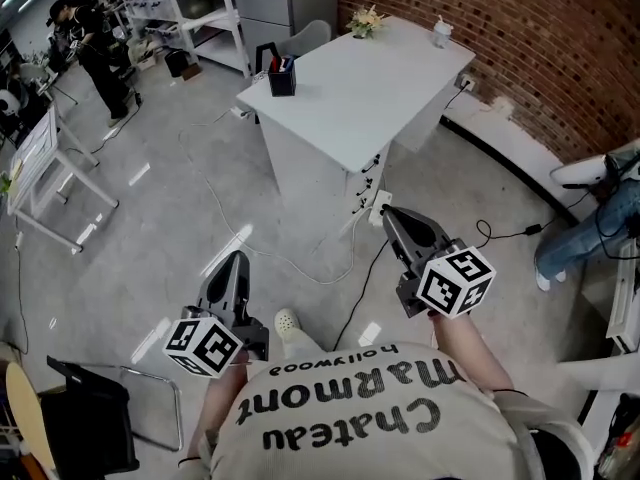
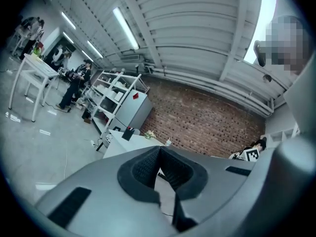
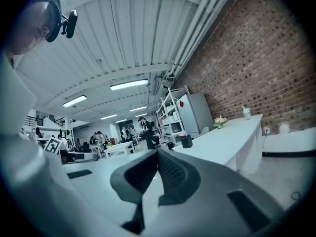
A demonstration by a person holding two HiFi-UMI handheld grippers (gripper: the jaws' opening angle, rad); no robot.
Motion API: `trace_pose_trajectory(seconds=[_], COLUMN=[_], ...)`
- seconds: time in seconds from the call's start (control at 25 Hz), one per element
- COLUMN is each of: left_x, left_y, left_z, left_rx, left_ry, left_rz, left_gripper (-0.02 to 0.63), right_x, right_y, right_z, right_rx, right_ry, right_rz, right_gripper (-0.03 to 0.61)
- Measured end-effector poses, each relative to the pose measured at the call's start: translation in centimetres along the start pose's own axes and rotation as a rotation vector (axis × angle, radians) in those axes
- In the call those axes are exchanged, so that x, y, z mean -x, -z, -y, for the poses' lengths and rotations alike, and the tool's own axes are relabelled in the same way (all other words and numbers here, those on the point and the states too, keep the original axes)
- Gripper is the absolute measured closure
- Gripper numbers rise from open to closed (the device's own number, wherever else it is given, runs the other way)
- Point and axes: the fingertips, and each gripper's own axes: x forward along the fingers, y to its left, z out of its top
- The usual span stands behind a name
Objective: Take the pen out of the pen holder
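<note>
A dark pen holder point(image 1: 282, 78) with pens sticking out stands at the left corner of the white table point(image 1: 370, 88), well ahead of me across the floor. It also shows small in the left gripper view, pen holder point(image 2: 128, 133), and in the right gripper view, pen holder point(image 3: 186, 141). My left gripper point(image 1: 235, 261) and right gripper point(image 1: 389, 214) are held level over the floor, far short of the table. Both are shut with nothing between their jaws; in their own views the left gripper point(image 2: 159, 149) and the right gripper point(image 3: 158, 152) have pads meeting.
A small flower pot point(image 1: 364, 21) and a white cup point(image 1: 440, 34) stand at the table's far end. Cables point(image 1: 300, 263) trail over the floor before the table. A brick wall point(image 1: 540, 38) runs at the right, where a person sits point(image 1: 590, 223). A black chair point(image 1: 90, 423) stands at my left.
</note>
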Motion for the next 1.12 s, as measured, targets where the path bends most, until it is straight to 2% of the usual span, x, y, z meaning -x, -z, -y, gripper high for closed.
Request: trace_pose_trajectory(seconds=[0.16, 0.32, 0.56, 0.72, 0.8, 0.92, 1.12], left_x=[-4.0, -7.7, -11.4, -12.7, -13.2, -13.8, -14.6], left_y=[-1.7, -5.7, -11.9, -14.8, -15.5, -15.0, -13.7], left_z=[-3.5, -7.0, -13.3, -16.7, -18.3, -20.3, -22.6], left_rx=[0.034, 0.012, -0.012, -0.028, -0.032, -0.008, 0.017], left_ry=[0.022, 0.055, 0.074, 0.094, 0.098, 0.088, 0.067], left_rz=[-0.02, -0.02, 0.003, 0.014, 0.015, -0.004, -0.061], left_gripper=[0.614, 0.614, 0.614, 0.614, 0.614, 0.614, 0.614], right_x=[-4.8, -10.3, -18.6, -23.0, -24.5, -26.2, -28.3], right_y=[0.0, -1.7, -3.7, -4.8, -4.5, -2.2, 0.9], right_z=[1.4, 2.2, 0.5, -1.1, -1.8, -1.8, -0.6], right_rx=[-0.053, -0.111, -0.126, -0.079, -0.037, 0.0, -0.081], right_ry=[0.043, 0.087, 0.059, 0.065, 0.079, 0.125, 0.163], right_rz=[-0.033, -0.001, 0.031, 0.057, 0.051, -0.021, -0.09], right_gripper=[0.575, 0.575, 0.575, 0.575, 0.575, 0.575, 0.575])
